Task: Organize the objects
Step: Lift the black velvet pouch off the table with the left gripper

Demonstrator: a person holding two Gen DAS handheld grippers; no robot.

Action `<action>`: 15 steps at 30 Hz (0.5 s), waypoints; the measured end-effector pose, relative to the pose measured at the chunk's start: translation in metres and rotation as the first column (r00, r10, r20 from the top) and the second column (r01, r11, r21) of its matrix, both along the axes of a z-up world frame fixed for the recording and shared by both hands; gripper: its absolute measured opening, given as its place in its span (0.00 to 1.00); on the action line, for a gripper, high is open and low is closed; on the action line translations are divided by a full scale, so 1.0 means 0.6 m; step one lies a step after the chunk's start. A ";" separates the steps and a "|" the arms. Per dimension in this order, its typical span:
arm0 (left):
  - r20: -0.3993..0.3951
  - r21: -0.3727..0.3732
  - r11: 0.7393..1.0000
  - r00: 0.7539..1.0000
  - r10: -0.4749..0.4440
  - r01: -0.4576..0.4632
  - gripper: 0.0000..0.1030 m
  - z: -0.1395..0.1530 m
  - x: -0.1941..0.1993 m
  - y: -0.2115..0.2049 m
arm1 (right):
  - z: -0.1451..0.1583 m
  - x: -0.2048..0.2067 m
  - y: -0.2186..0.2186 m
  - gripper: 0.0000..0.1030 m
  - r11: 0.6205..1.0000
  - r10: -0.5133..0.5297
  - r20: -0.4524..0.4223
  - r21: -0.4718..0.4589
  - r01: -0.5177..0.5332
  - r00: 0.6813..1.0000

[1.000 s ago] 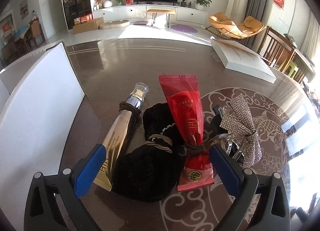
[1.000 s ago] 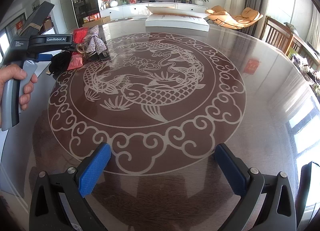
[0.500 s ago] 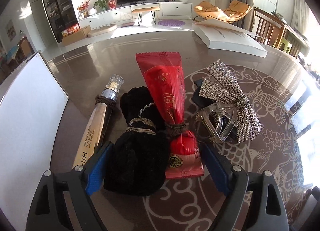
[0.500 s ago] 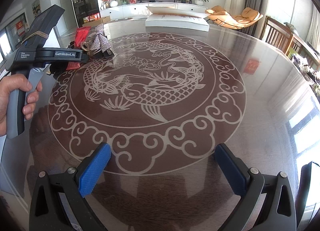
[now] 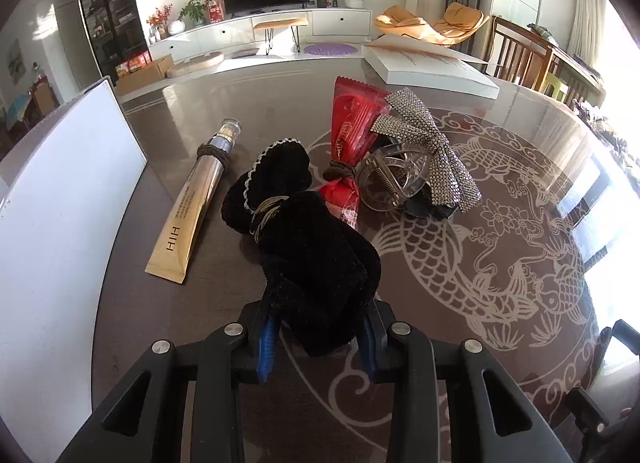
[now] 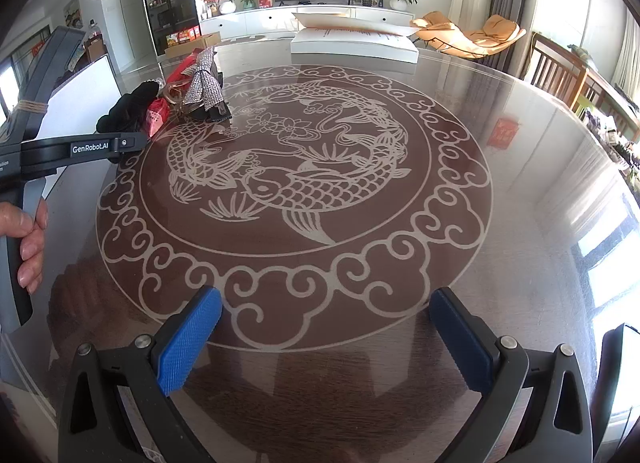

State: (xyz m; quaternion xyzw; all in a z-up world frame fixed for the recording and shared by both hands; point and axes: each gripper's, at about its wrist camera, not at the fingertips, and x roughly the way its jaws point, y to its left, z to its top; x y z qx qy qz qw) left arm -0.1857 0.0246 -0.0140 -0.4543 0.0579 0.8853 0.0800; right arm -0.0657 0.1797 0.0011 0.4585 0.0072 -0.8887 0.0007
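- Two hand-held grippers seen: left hand-held gripper (image 5: 318,337) at bottom centre of its view, jaws just closed in, pinching near end of black velvet pouch (image 5: 308,247); grip taken low, probably to drag or lift pouch clear of cluster.
- Pouch lay mid-frame on table (image 5: 460,363), cinched by cord, far end touching red snack packet (image 5: 352,143).
- Beside pouch at left: gold cosmetic tube (image 5: 192,211), apart from it; at upper right, clear hair claw (image 5: 394,183) under rhinestone bow (image 5: 424,143).
- Right hand-held gripper (image 6: 326,339) spread wide at bottom of its view, nothing between pads, apparently waiting above bare table.
- White box (image 5: 432,67) stood at upper right, possibly a destination.
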 end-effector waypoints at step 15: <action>0.012 -0.007 1.000 1.000 -0.021 0.021 0.79 -0.005 0.167 -0.037 | 0.000 0.000 0.000 1.00 1.000 0.000 0.000 0.000 0.000 1.000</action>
